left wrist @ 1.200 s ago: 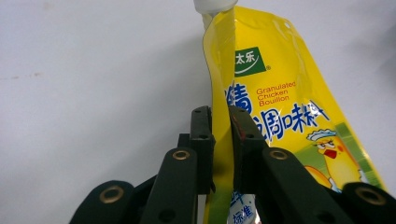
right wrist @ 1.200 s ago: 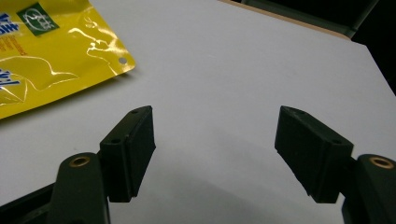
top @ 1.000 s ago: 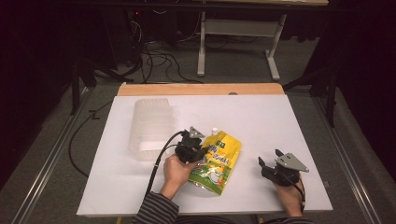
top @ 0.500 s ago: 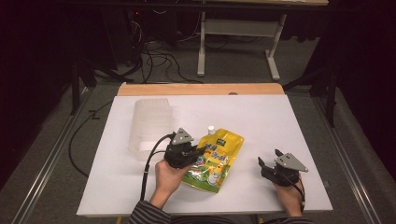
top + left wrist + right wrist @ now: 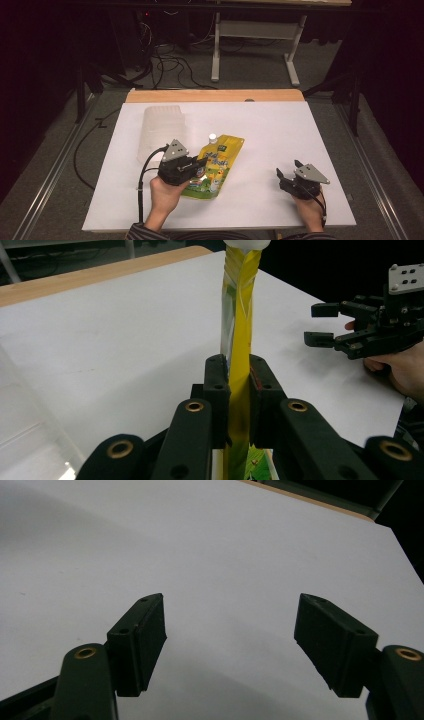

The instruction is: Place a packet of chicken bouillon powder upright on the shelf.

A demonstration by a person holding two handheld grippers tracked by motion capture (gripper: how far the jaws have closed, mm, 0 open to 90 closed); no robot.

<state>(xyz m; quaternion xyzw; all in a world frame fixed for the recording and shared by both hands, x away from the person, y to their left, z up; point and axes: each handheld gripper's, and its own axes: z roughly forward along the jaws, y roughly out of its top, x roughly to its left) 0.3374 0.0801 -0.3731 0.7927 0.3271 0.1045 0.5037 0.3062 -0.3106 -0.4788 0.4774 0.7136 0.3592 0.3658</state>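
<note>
Left gripper (image 5: 239, 390): jaws clamped on the flat yellow spouted plastic pouch (image 5: 216, 162), near table (image 5: 300, 130) centre. Right gripper (image 5: 289, 181), four o'clock: jaws wide, holding nothing. Risk: thin, slick film slips out; pouch flops sideways.

Yellow spouted pouch (image 5: 216, 162), white cap, clamped edge-on, near table's front left.

No legible text on pouch (image 5: 216, 165).

Between your left gripper's (image 5: 239, 385) matt black plastic jaws: glossy yellow foil pouch (image 5: 240, 340). Beside it, translucent plastic container (image 5: 160, 130); beneath, smooth matt white tabletop (image 5: 280, 130).
</note>
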